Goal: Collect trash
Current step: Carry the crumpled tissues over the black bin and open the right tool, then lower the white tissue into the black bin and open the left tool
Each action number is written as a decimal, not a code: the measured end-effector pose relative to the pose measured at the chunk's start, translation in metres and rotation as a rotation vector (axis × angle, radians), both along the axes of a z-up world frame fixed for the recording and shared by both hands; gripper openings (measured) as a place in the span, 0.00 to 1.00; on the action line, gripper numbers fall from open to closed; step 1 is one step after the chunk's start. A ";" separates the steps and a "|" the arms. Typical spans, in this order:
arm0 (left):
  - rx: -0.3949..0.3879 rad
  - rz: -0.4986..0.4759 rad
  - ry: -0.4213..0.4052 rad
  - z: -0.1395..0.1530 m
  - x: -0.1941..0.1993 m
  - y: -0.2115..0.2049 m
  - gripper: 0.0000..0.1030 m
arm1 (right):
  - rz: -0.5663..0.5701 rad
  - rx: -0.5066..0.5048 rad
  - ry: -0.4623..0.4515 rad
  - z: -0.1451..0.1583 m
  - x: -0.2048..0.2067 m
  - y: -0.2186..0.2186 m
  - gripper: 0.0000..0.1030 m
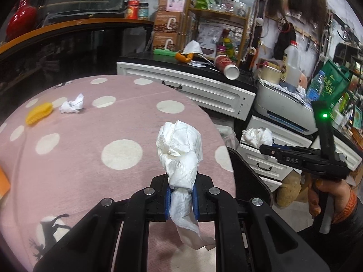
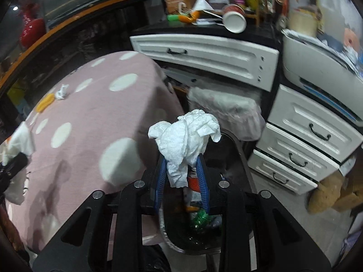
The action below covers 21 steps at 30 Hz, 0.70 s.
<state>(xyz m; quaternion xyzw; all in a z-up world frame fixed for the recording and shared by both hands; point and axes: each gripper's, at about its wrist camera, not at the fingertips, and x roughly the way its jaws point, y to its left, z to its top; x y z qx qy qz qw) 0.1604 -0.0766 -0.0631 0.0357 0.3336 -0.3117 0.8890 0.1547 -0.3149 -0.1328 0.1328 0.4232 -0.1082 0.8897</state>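
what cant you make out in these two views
- Trash bin contents, right wrist view: the right tongs and their tissue wad cover most of the opening.
- Left tongs' tissue, right wrist view: cut off at the left edge and blurred.
- Crumpled paper on the dotted cloth: too small to identify.
- Cabinet-top labels: too small in the left wrist view, blurred in the right.

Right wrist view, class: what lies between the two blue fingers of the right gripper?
A crumpled white paper tissue is pinched between the blue fingers of the right gripper. Behind it, in that view, is the open black trash bin.
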 end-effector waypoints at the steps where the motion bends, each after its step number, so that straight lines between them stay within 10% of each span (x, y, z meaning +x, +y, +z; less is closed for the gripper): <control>1: 0.004 -0.016 -0.003 0.000 -0.001 -0.005 0.14 | -0.013 0.008 0.016 -0.006 0.002 -0.005 0.27; 8: 0.025 -0.130 -0.013 -0.001 -0.006 -0.049 0.14 | -0.093 0.133 0.139 -0.055 0.014 -0.036 0.30; 12: 0.037 -0.188 -0.004 -0.006 -0.009 -0.073 0.14 | -0.186 0.175 0.172 -0.072 0.011 -0.051 0.62; 21: 0.062 -0.261 0.044 -0.022 -0.010 -0.104 0.14 | -0.397 0.044 -0.086 -0.030 -0.019 -0.064 0.80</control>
